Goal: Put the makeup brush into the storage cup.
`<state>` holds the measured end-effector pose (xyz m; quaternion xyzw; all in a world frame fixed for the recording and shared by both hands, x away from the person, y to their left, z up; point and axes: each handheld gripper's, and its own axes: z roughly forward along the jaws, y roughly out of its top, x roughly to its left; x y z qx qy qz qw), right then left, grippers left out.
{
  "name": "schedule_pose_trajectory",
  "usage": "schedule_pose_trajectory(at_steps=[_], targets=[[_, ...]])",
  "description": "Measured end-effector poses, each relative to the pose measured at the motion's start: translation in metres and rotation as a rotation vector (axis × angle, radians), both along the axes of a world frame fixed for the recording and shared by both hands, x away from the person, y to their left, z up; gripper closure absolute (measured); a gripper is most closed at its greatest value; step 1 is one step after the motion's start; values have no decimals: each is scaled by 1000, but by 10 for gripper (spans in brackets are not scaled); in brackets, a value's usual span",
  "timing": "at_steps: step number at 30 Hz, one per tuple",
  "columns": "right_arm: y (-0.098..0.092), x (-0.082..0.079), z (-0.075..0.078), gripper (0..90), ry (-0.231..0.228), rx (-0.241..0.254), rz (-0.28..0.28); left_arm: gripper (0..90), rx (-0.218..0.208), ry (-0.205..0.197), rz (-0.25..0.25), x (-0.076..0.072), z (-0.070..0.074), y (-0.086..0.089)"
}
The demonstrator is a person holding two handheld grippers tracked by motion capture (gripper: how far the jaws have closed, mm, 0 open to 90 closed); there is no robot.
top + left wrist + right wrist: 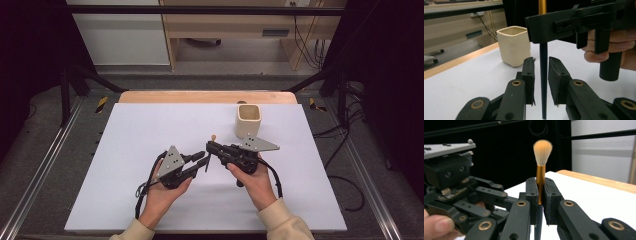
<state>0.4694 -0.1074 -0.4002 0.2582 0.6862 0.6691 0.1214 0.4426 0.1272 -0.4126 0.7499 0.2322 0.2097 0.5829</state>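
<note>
Right gripper (539, 192) clamps the brush (541, 167) upright by its gold ferrule, near the cream cup (248, 120).
Left gripper (541, 75) has let go: its jaws stand slightly apart around the dark handle, pads clear. Handover looks finished; dropping the brush into the cup likely remains.

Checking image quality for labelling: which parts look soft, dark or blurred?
High view: evenly lit table, dark edges. Left gripper view: brush handle sharp, cup slightly soft. Right gripper view: brush crisp against black backdrop, thumb blurred.
</note>
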Motion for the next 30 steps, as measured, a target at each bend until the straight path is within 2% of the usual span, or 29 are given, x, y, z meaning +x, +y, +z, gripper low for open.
schedule_pose_trajectory(at_steps=[6,13,16,23,27,30], targets=[[-11,4,-2,838,-31,-65,-68,712,-1,11,21,4,0,13],[-21,7,-2,838,-54,-98,-114,614,4,19,59,7,-1,30],[-24,8,-3,838,-67,-113,-133,513,-6,32,74,9,-3,36],[-36,11,-2,838,-94,-130,-184,271,-37,31,102,13,-5,52],[-44,13,-1,838,-109,-131,-206,167,-20,49,115,17,-8,66],[-49,14,0,838,-114,-136,-224,114,-23,56,146,18,-13,78]])
